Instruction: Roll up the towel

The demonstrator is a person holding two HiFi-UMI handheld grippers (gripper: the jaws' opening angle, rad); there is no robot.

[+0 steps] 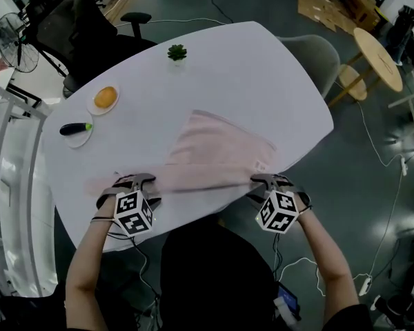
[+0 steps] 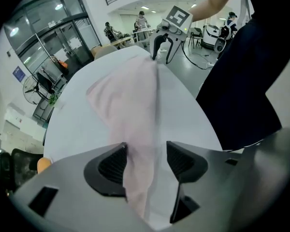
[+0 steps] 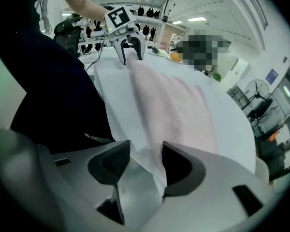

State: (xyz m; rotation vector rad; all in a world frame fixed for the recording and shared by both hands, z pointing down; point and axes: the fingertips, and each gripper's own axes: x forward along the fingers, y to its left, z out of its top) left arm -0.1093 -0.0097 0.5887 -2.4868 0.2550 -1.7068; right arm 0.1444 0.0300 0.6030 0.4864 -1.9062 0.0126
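A pale pink towel (image 1: 217,154) lies flat on the white oval table (image 1: 262,74), its near edge along the table's front rim. My left gripper (image 1: 139,180) stands over the towel's near left end and my right gripper (image 1: 268,179) over its near right corner, both pointing steeply down. In the left gripper view the towel (image 2: 130,100) runs between the open jaws of the left gripper (image 2: 146,161), lying against one pad with bare table showing beside the other. In the right gripper view the right gripper (image 3: 146,163) is open, with the towel's edge (image 3: 176,105) beside one pad.
At the table's far left stand a plate with an orange food item (image 1: 105,98) and a plate with an eggplant (image 1: 76,129). A small potted plant (image 1: 176,52) sits at the far edge. A black office chair (image 1: 76,19) and a grey chair (image 1: 317,54) stand behind the table.
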